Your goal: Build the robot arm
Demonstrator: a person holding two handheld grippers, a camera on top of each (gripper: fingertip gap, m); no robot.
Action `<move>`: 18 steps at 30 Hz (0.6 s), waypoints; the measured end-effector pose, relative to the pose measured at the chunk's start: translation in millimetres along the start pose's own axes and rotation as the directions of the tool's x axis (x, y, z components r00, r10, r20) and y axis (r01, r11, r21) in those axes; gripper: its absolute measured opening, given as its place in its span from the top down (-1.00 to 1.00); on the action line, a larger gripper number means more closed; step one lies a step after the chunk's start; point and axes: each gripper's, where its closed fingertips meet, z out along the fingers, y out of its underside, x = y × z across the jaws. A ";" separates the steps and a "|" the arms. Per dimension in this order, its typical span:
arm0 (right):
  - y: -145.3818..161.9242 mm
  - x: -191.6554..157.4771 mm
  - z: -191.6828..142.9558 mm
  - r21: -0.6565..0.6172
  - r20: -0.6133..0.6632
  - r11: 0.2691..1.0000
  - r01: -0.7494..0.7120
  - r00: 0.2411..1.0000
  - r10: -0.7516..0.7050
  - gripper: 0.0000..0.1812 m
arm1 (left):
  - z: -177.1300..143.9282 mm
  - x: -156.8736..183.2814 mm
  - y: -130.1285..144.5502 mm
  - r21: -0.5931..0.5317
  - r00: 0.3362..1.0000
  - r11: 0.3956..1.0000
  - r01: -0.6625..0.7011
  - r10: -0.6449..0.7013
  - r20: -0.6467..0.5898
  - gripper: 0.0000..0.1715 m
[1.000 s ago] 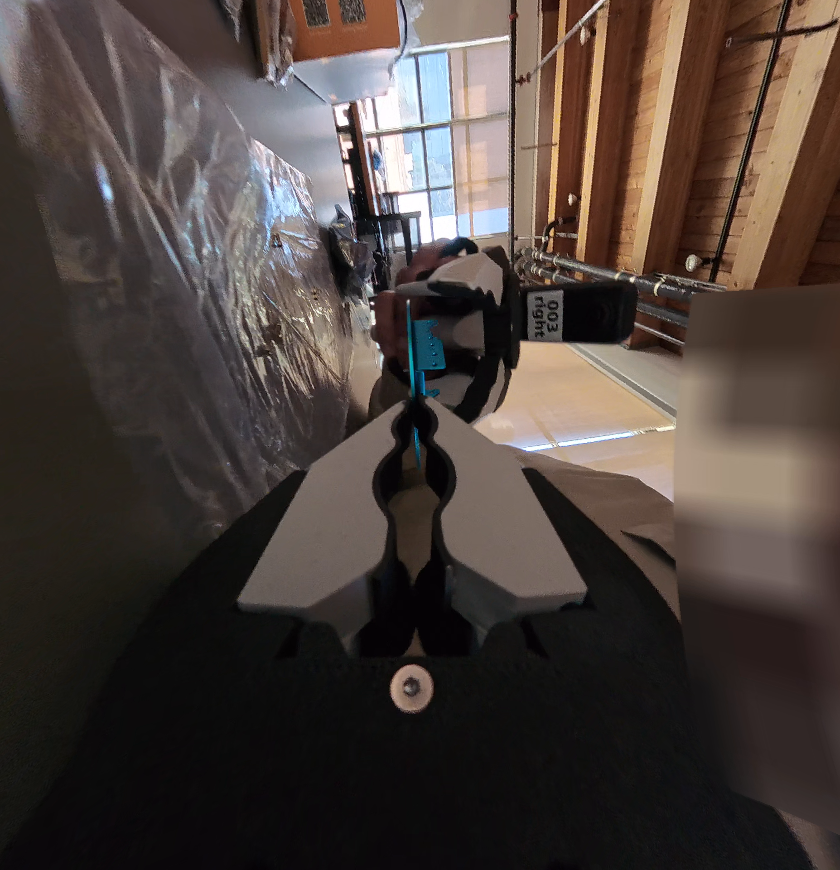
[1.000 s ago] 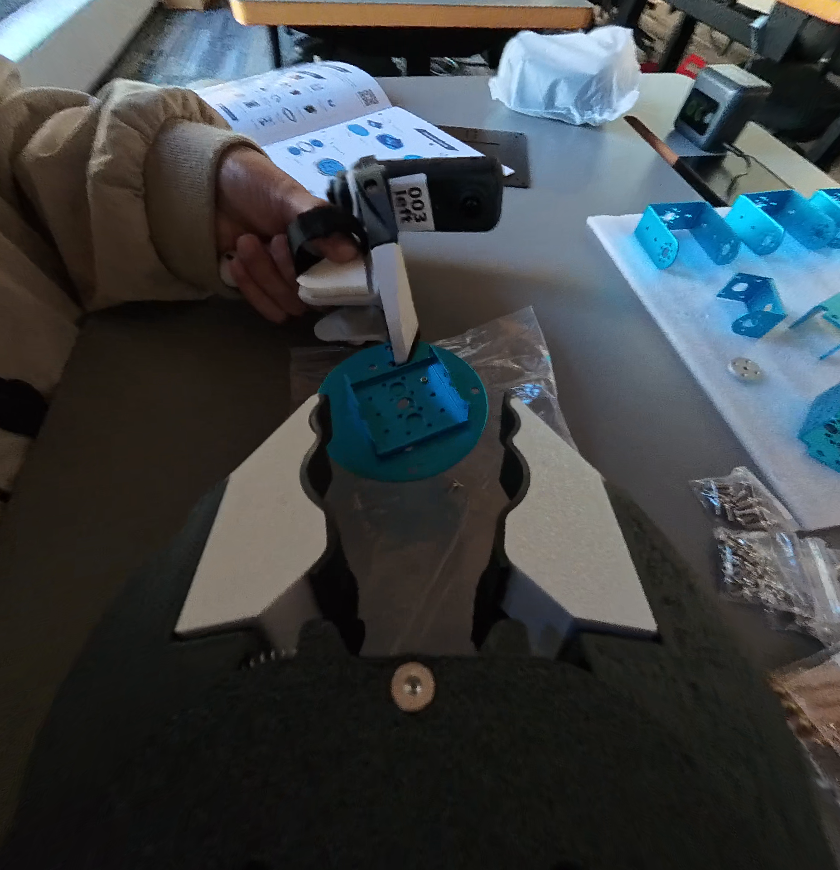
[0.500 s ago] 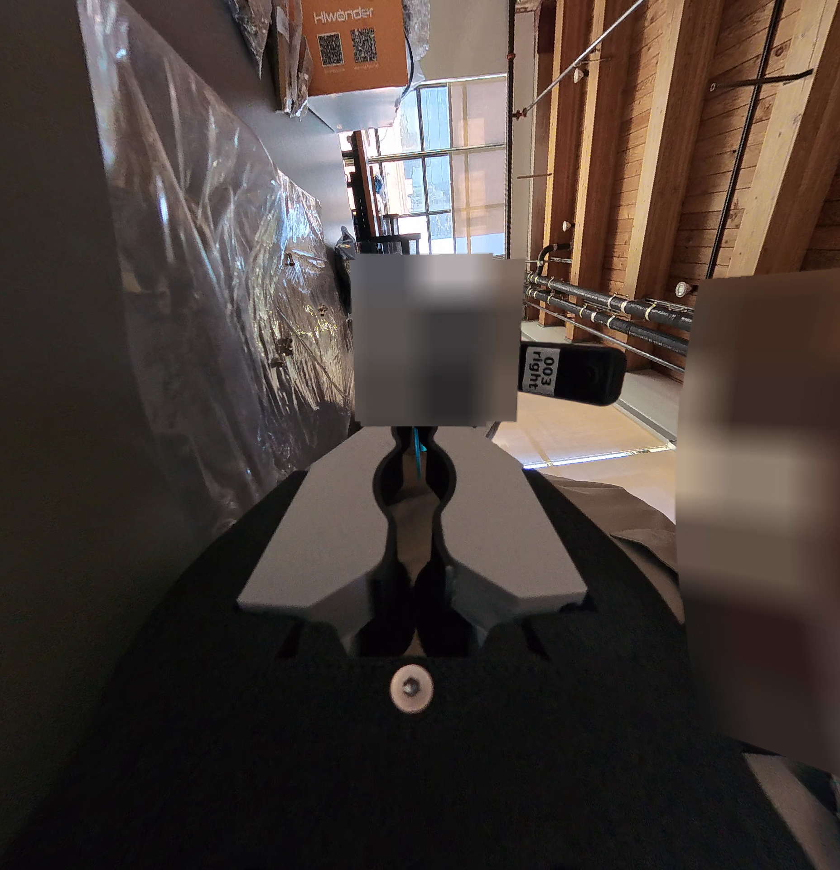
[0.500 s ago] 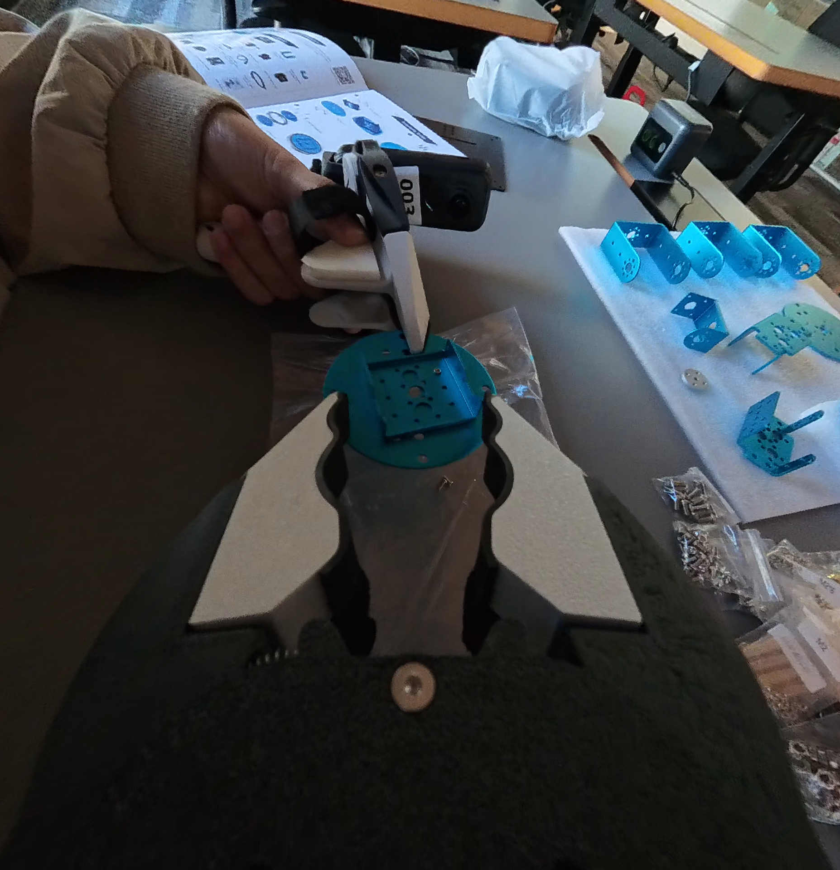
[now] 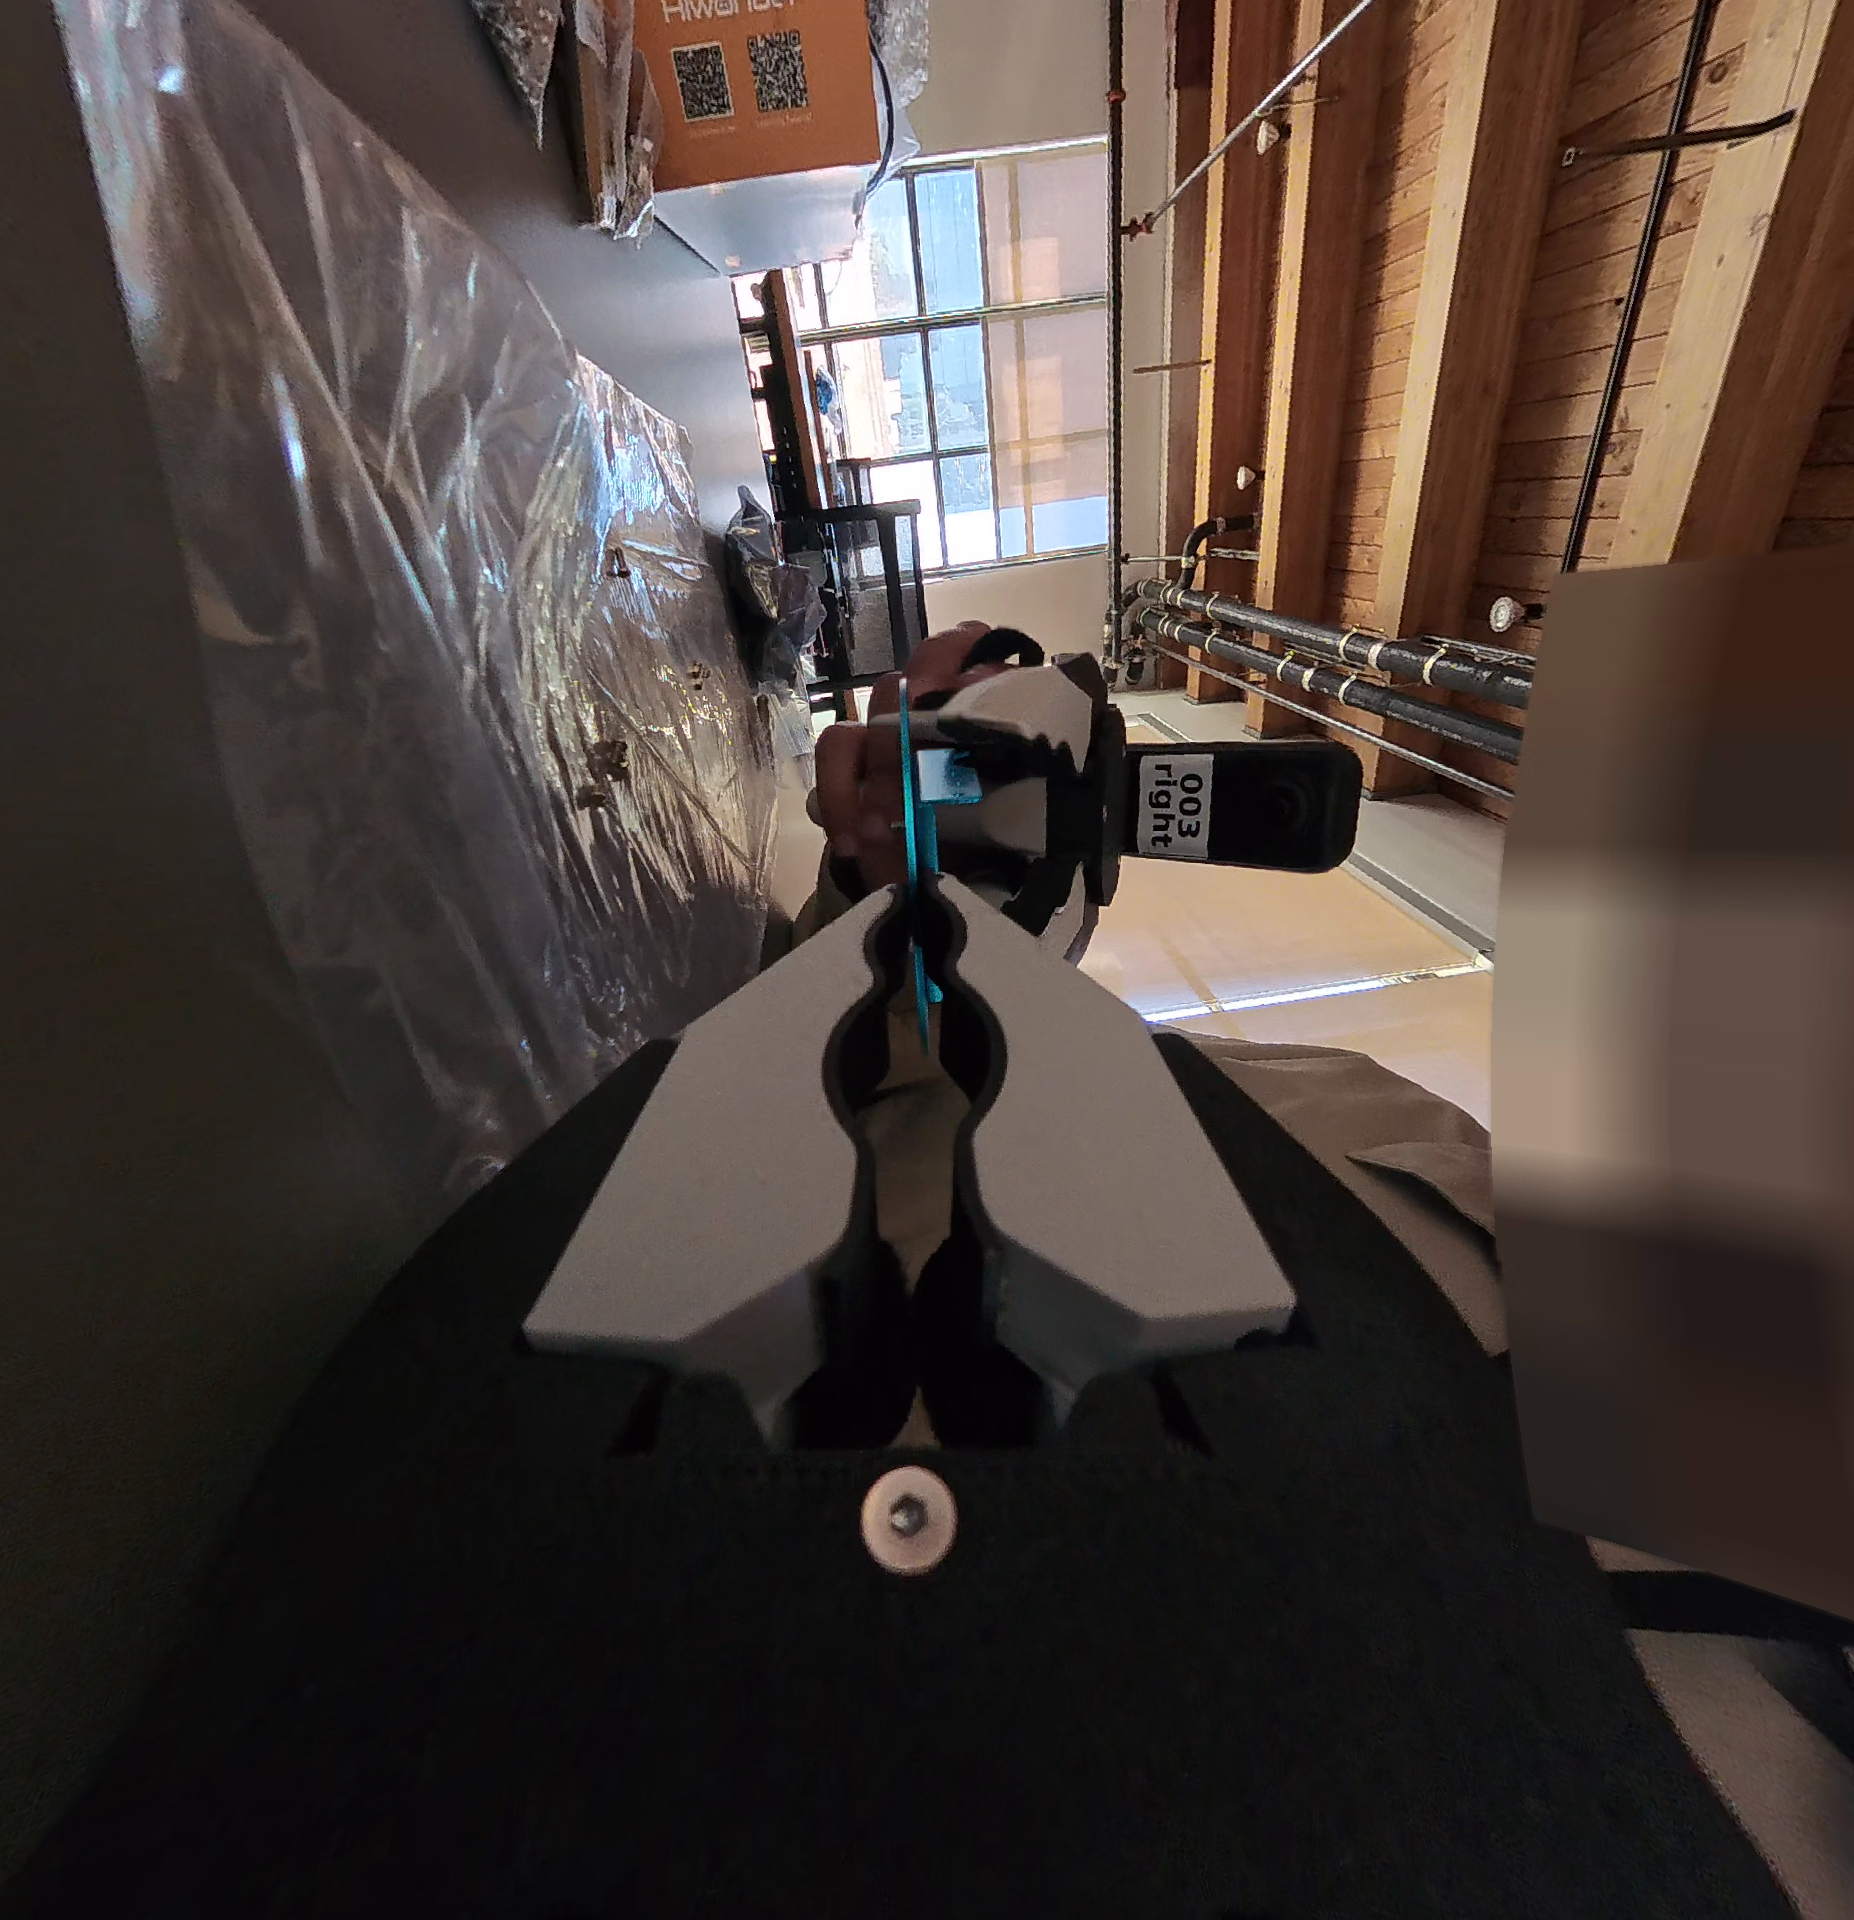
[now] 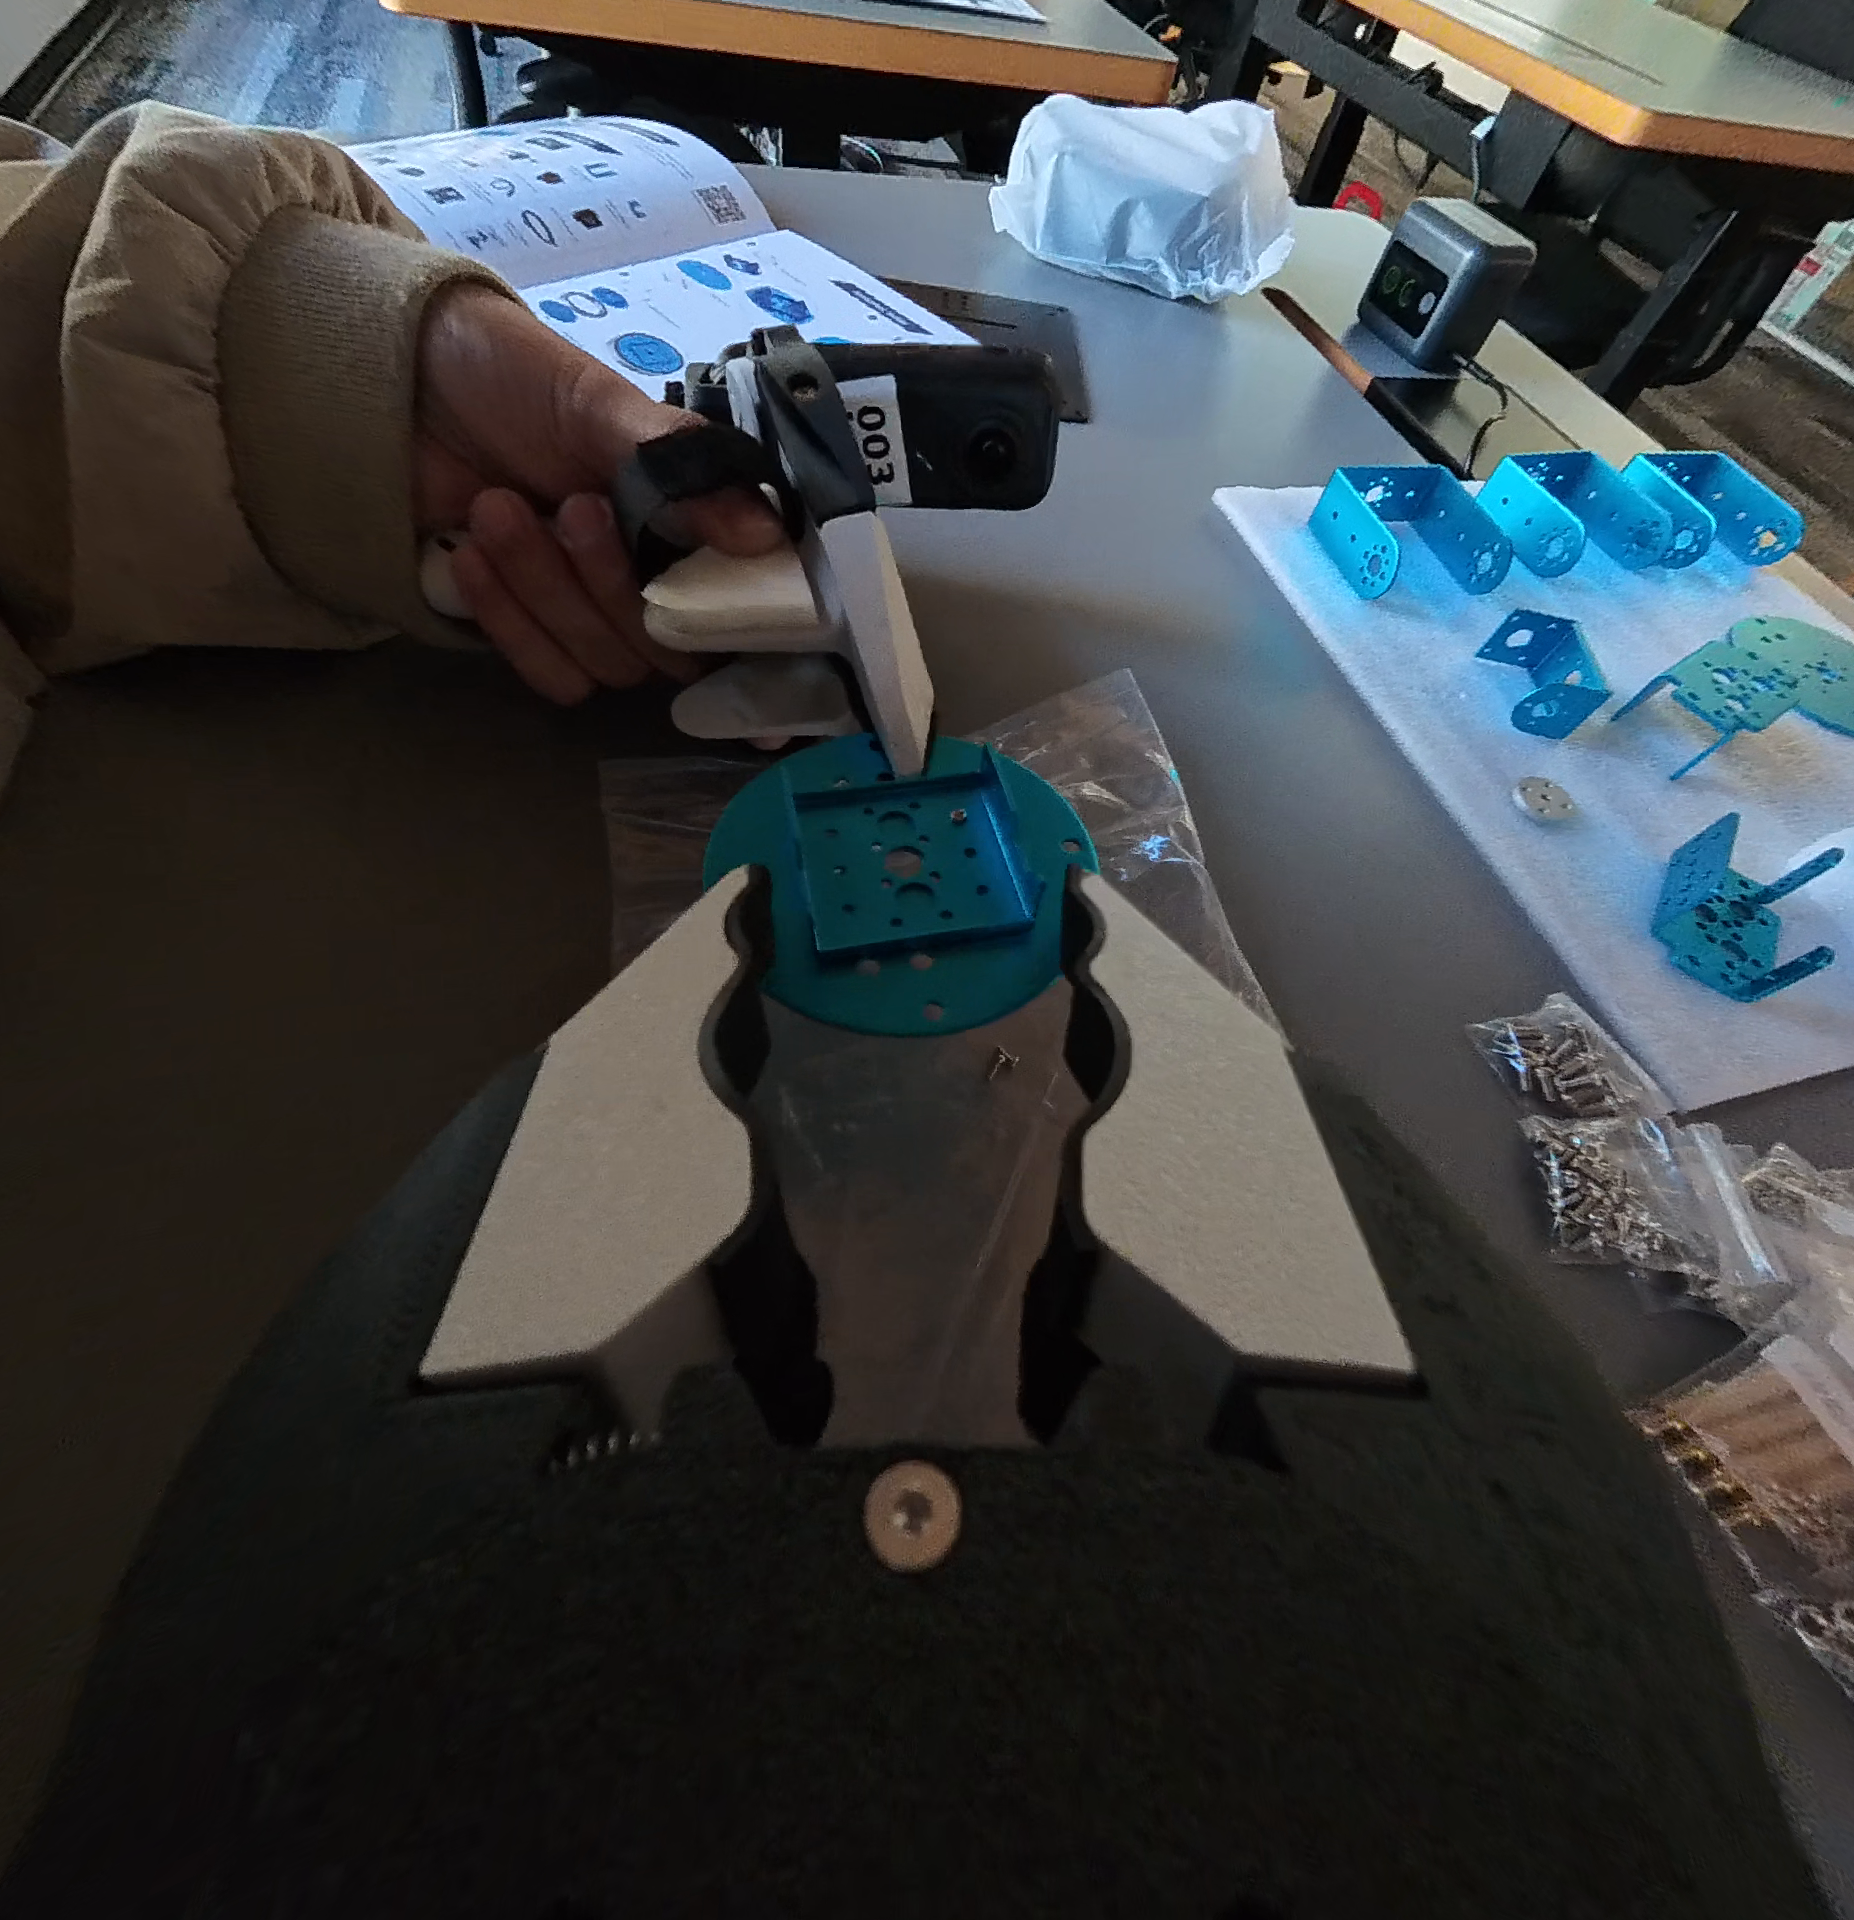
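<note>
Two grippers on one teal disc (image 6: 907,977). Left gripper (image 5: 918,914) clamped on disc rim, nearly closed; right gripper (image 6: 907,925) spread wide, fingers flanking disc sides. Left wrist view: disc edge-on, thin upright sliver (image 5: 915,831). Right wrist view only: flat face up, blue square bracket (image 6: 907,868) atop, plastic bag (image 6: 1131,769) beneath, blue brackets on white foam (image 6: 1588,831) far right.
</note>
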 end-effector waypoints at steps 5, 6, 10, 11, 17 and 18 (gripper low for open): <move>0.3 -2.1 0.8 0.002 0.013 1.000 -0.011 1.000 0.011 0.41 | -0.5 0.3 -0.9 0.003 1.000 1.000 0.002 -0.002 -0.004 1.00; 0.0 -2.8 0.7 0.006 0.019 1.000 -0.018 1.000 0.018 0.42 | -0.4 0.1 -1.0 0.004 1.000 1.000 0.001 -0.001 -0.003 1.00; 1.5 -2.5 0.2 0.003 0.023 1.000 -0.026 0.999 0.026 0.41 | -0.4 -0.1 -1.4 0.006 1.000 1.000 -0.004 0.004 0.002 1.00; 1.8 -1.0 0.1 0.003 0.012 1.000 -0.027 1.000 0.027 0.40 | -0.1 0.0 -1.1 0.003 1.000 1.000 -0.006 0.006 0.002 1.00; -4.0 0.2 -5.6 0.038 0.018 0.999 -0.039 0.999 0.038 0.37 | -1.1 0.2 -2.5 0.013 1.000 1.000 -0.022 0.022 0.011 1.00; -5.8 1.7 -7.9 0.050 0.020 0.997 -0.054 0.998 0.053 0.37 | -2.6 -0.1 -4.0 0.021 0.999 0.999 -0.028 0.028 0.019 1.00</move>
